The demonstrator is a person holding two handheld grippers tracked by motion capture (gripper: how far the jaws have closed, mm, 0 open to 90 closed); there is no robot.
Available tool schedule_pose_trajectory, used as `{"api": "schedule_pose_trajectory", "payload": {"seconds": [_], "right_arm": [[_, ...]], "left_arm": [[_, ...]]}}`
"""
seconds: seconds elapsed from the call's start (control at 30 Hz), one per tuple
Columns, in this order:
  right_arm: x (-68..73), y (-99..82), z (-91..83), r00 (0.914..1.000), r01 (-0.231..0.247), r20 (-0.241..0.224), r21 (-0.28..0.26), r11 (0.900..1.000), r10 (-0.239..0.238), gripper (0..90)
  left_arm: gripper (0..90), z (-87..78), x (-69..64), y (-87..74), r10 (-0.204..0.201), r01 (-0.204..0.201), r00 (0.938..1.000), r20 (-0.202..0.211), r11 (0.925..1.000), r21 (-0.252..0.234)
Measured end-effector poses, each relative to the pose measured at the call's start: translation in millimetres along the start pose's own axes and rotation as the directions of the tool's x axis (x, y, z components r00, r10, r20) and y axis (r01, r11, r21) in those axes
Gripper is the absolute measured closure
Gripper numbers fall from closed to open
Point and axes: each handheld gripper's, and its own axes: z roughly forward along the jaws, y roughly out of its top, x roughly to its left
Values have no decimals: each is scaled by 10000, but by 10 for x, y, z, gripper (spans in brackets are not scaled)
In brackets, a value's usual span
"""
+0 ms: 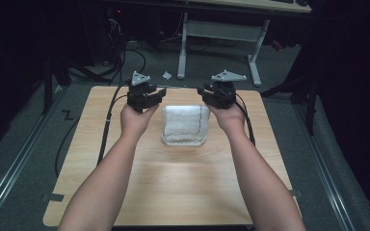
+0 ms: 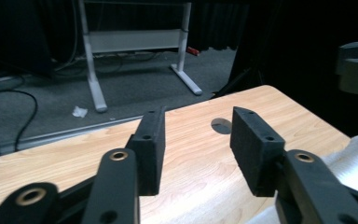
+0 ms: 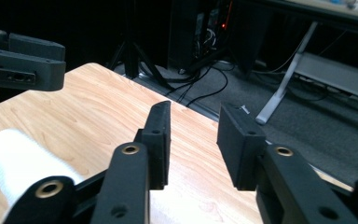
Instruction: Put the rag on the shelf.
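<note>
Plain white folded towel [image 1: 185,124] on wooden table [image 1: 173,183], no legible writing.

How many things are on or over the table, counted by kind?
Towel, white, folded: 1
Grippers, black, both open: 2 (left gripper, right gripper)
Total: 3

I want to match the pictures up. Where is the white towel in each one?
High view: towel at table centre, between both grippers.
Left gripper view: bottom right corner.
Right gripper view: bottom left.
Shared landmark: the white desk leg on the floor beyond the table.
</note>
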Motion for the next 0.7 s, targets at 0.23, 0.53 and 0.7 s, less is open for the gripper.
{"api": "schedule_pose_trajectory", "payload": {"seconds": [0.23,0.53,0.7], "right_arm": [[134,-117,-296,9997,170,155,-242,9996,-167,556],[286,-335,-554,9991,401,153,-434,9983,-395,516],[362,-449,-671,9980,625,129,-473,9969,-620,504]], "left_arm": [[491,-311,-83,-108,226,-222,9997,124,9994,-259],[471,-625,-220,-292,468,-455,9980,425,9984,-322],[466,-787,-348,-405,708,-681,9956,607,9966,-460]]}}
